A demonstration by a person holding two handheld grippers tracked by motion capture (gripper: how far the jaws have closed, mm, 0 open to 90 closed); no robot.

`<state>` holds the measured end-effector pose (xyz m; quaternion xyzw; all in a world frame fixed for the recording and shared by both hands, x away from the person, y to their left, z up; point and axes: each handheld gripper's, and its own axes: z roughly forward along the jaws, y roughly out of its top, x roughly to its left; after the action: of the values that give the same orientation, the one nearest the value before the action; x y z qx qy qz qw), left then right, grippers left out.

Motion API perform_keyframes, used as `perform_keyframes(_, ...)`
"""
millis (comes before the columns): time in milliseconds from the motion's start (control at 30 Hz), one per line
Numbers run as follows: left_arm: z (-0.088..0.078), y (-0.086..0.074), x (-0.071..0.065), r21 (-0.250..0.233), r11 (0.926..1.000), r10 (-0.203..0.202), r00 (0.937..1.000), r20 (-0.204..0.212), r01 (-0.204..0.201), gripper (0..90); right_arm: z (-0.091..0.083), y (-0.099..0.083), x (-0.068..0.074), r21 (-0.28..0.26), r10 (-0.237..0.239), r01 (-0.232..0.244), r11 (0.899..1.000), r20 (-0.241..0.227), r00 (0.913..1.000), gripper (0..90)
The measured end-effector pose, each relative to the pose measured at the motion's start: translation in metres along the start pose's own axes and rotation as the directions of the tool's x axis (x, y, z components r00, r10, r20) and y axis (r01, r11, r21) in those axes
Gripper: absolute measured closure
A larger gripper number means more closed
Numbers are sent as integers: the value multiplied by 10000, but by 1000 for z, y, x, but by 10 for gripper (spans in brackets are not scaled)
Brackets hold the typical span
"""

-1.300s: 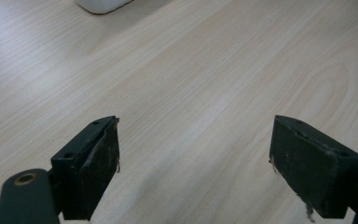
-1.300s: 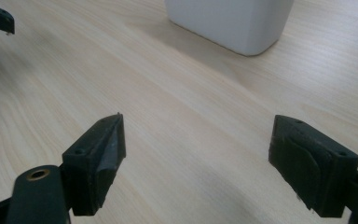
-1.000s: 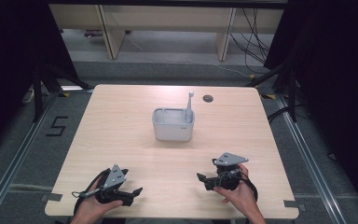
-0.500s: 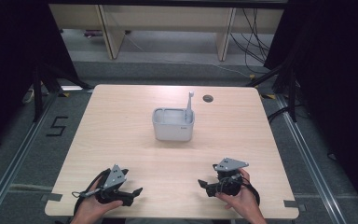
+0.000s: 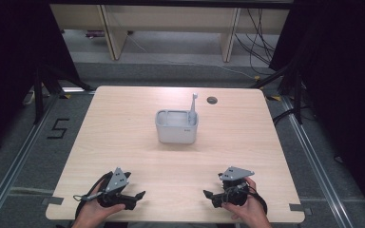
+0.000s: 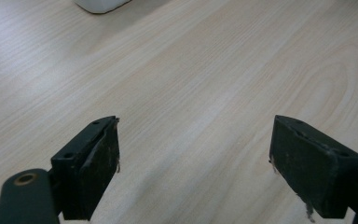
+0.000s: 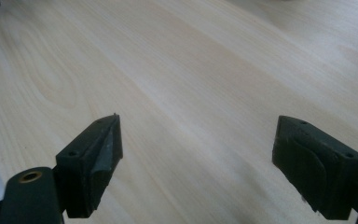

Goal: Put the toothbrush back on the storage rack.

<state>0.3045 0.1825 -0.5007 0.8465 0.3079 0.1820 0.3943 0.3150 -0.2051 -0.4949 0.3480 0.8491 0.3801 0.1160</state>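
Note:
A grey-white rectangular container [image 5: 177, 126] stands in the middle of the light wooden table [image 5: 123, 142], with a thin grey handle-like utensil [image 5: 193, 105] rising upright from its right side. Its bottom edge [image 6: 100, 5] peeks in at the top of the left gripper view. My left gripper [image 5: 135, 197] rests low near the table's front left edge, held by a hand, and its jaws stand wide open over bare wood [image 6: 196, 163]. My right gripper [image 5: 210, 195] sits near the front right edge, also open with nothing between its jaws [image 7: 198, 163].
A small dark round hole [image 5: 212, 99] sits in the tabletop at the back right. Beyond the table are a shelf frame [image 5: 171, 28], cables on the floor [image 5: 261, 47] and black stands at either side. A "5" is marked on the floor [image 5: 59, 128] to the left.
My right gripper has drawn back toward the table's front edge and a little to the right. The left gripper has hardly moved.

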Motion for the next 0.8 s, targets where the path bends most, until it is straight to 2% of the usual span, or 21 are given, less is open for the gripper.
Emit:
perform_keyframes(33,0,0,0,2,10000,10,10000,4,-10,154,-1,-1,2,85,141,-141,9999,21,9999,168)
perform_keyframes(100,0,0,0,0,10000,11,10000,0,-11,154,-2,-3,1,1,-165,165,9999,153,9997,167)
perform_keyframes(133,0,0,0,-11,10000,-16,10000,-4,16,154,-3,-3,2,151,87,-87,9998,53,9999,167)
perform_keyframes(167,0,0,0,7,10000,7,10000,7,-7,154,-3,-4,2,103,-36,35,9999,43,10000,167)
perform_keyframes(200,0,0,0,13,10000,11,10000,7,-11,154,-4,-5,4,192,127,-130,9997,141,9998,167)
perform_keyframes(233,0,0,0,12,10000,-6,10000,-17,6,154,-4,-6,3,158,-18,17,9999,106,9999,167)
perform_keyframes(267,0,0,0,3,10000,-16,10000,-29,16,154,-5,-7,4,162,-33,30,9999,214,9998,167)
perform_keyframes(400,1,0,1,-20,9999,105,9998,-193,-106,154,-5,-9,5,146,-84,82,9999,139,9999,167)
perform_keyframes(433,0,0,2,63,9999,122,9999,-105,-121,154,-5,-10,6,158,23,-24,9999,85,10000,167)
perform_keyframes(467,0,1,2,66,9999,96,10000,-15,-96,154,-5,-10,4,187,-86,83,9998,127,9999,167)
perform_keyframes(533,1,0,1,31,9999,114,9999,-128,-113,154,-5,-11,5,272,-114,112,9996,83,9999,167)
perform_keyframes(567,1,0,-1,-63,10000,-70,10000,20,70,154,-5,-12,5,256,-139,136,9996,104,9998,167)
perform_keyframes(600,1,0,-1,-49,9999,-120,9999,36,120,154,-5,-13,8,296,184,-188,9994,149,9997,167)
perform_keyframes(667,1,0,0,29,10000,-25,10000,-55,25,154,-5,-12,5,283,-141,139,9995,68,9999,167)
perform_keyframes(700,1,0,1,32,9999,107,9999,-135,-106,154,-7,-12,6,360,-57,52,9993,155,9999,167)
perform_keyframes(800,1,0,1,16,10000,98,9999,-88,-98,154,-5,-12,5,211,-234,232,9995,106,9997,167)
